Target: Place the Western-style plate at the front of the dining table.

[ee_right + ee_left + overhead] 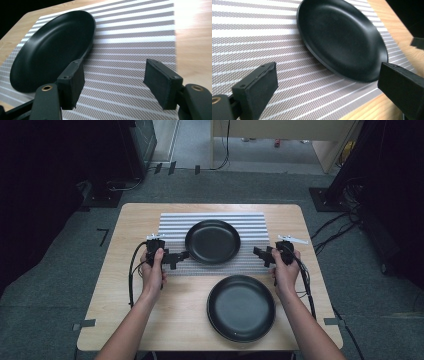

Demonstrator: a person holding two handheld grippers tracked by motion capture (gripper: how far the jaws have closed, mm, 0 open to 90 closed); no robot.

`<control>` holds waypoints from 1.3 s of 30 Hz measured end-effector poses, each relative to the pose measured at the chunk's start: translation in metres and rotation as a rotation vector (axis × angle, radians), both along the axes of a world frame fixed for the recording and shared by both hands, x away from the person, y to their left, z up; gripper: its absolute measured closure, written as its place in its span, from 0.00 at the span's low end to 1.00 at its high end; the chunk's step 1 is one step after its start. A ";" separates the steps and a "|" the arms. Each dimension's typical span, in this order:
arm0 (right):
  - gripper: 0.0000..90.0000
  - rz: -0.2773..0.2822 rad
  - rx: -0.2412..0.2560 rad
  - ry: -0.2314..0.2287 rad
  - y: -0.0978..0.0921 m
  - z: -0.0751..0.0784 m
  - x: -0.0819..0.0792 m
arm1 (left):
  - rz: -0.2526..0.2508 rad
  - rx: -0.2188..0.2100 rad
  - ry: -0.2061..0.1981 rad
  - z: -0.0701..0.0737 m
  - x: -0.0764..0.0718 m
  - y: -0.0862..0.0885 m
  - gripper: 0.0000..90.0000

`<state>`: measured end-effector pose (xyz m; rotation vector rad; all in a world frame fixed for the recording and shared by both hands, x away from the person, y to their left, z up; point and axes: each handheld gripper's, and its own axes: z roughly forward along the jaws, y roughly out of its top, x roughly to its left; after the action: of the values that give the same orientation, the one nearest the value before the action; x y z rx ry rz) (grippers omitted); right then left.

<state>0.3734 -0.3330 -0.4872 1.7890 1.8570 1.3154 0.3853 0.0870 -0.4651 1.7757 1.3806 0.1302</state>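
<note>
On the striped mat (250,222), the black plate (212,241) lies between the left tool (176,258) and right tool (261,255), both spread, empty.

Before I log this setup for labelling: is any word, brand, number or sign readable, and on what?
None can be read: the two black plates, the striped mat, the wooden table and both grippers carry no legible text.

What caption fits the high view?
Two open grippers flank a black plate on a striped mat.
</note>
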 end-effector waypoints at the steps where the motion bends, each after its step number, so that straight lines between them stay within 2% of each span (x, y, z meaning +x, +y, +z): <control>1: 0.36 0.001 -0.008 -0.006 -0.003 0.000 -0.003 | 0.004 0.002 0.000 -0.001 -0.003 0.002 0.03; 4: 0.36 0.000 -0.011 -0.013 -0.009 0.002 -0.010 | 0.012 -0.001 -0.009 -0.002 -0.009 0.006 0.03; 5: 0.36 0.004 -0.018 -0.020 -0.014 0.004 -0.016 | 0.008 0.023 -0.016 -0.002 -0.015 0.008 0.03; 16: 0.34 0.016 -0.026 -0.027 -0.038 0.010 -0.050 | 0.000 0.054 -0.053 0.000 -0.042 0.017 0.03; 22: 0.33 0.008 -0.019 -0.029 -0.051 0.009 -0.068 | 0.009 0.049 -0.066 0.002 -0.058 0.025 0.03; 25: 0.33 0.009 -0.017 -0.026 -0.059 0.006 -0.083 | 0.021 0.054 -0.076 0.001 -0.070 0.031 0.03; 32: 0.33 -0.003 -0.036 -0.028 -0.073 0.000 -0.102 | 0.038 0.065 -0.070 -0.007 -0.082 0.042 0.03; 39: 0.32 -0.018 -0.057 -0.038 -0.091 -0.004 -0.124 | 0.056 0.102 -0.078 -0.014 -0.101 0.061 0.03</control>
<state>0.2493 -0.4237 -0.4907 1.7365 1.8353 1.2683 0.2842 0.1484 -0.4787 1.7969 1.3889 0.3020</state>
